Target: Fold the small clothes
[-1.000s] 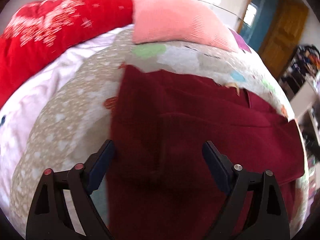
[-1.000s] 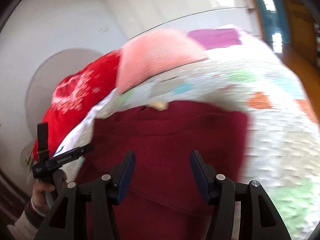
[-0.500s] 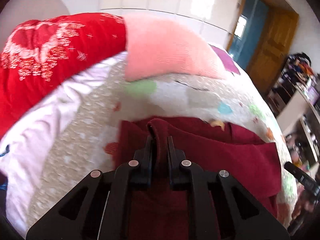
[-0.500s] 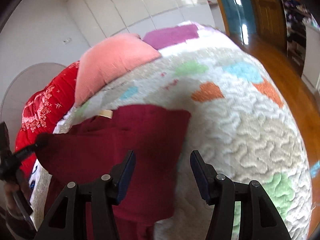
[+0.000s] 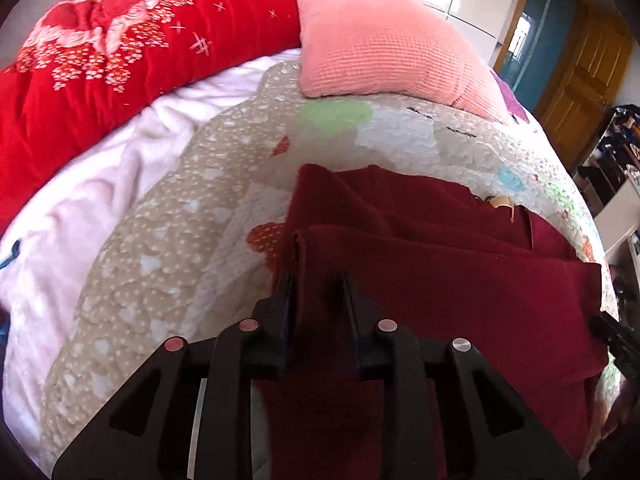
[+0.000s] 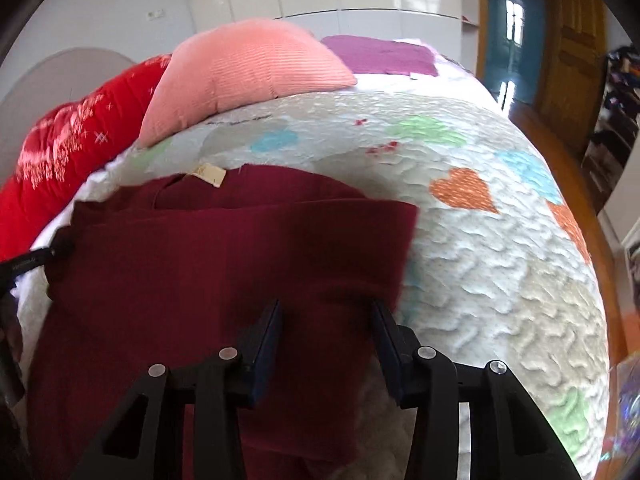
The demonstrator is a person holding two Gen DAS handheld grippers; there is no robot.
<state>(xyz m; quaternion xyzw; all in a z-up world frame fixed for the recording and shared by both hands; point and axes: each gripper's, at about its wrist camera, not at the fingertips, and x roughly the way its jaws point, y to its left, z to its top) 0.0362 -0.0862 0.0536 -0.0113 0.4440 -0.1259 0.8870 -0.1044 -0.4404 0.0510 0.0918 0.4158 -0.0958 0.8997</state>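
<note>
A dark red garment (image 5: 440, 288) lies on the bed with a top layer folded over it, and a tan label (image 6: 208, 174) shows at its far edge. My left gripper (image 5: 317, 280) sits at the left corner of that fold. Its jaws are opening with the cloth between them, and the pads no longer pinch it. My right gripper (image 6: 326, 312) is over the right edge of the garment (image 6: 200, 264). Its jaws are closing with cloth between them and have not clamped it. The left gripper's tip (image 6: 24, 264) shows at the garment's left corner.
The bed has a quilted cover (image 6: 480, 260) with coloured hearts. A pink pillow (image 5: 380, 40) and a red quilt (image 5: 100, 60) lie at the head, with a purple cloth (image 6: 380, 54) beyond. A wooden door (image 5: 580, 80) and cluttered shelves (image 5: 616, 148) stand to the right.
The left gripper shut on a fold of the garment, carried it across, and its jaws have now parted. The right gripper came down onto the garment's right edge with its jaws narrower.
</note>
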